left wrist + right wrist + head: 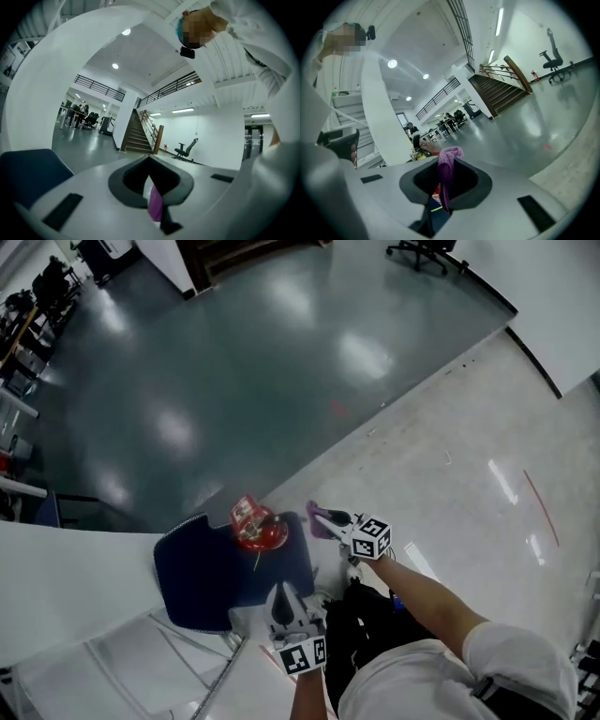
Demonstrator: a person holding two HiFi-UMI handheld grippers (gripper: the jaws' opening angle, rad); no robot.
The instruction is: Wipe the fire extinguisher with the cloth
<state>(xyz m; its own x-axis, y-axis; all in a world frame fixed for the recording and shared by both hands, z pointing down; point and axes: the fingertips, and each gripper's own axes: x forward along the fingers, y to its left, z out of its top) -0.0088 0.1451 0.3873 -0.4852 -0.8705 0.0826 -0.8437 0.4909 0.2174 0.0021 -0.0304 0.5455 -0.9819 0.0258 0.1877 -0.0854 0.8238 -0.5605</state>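
Head view is showing my left gripper (281, 596) sitting nearest me, jaws nearly together on nothing I can make out. Just beyond, my right gripper (333, 521) is pinching the purple cloth (317, 515). The fire extinguisher (259, 527) is standing upright just left of the cloth, on a dark blue pad (202, 577). The right gripper is lying nearer and nothing is blocking it. An office chair (424, 251) is sitting far off.

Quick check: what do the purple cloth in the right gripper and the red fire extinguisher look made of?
Purple cloth: soft, fuzzy fabric, likely microfibre; its edge looks nappy and it hangs limp from the right gripper. Red fire extinguisher: probably gloss-painted metal, from its smooth red sheen, but it is too small to be sure.
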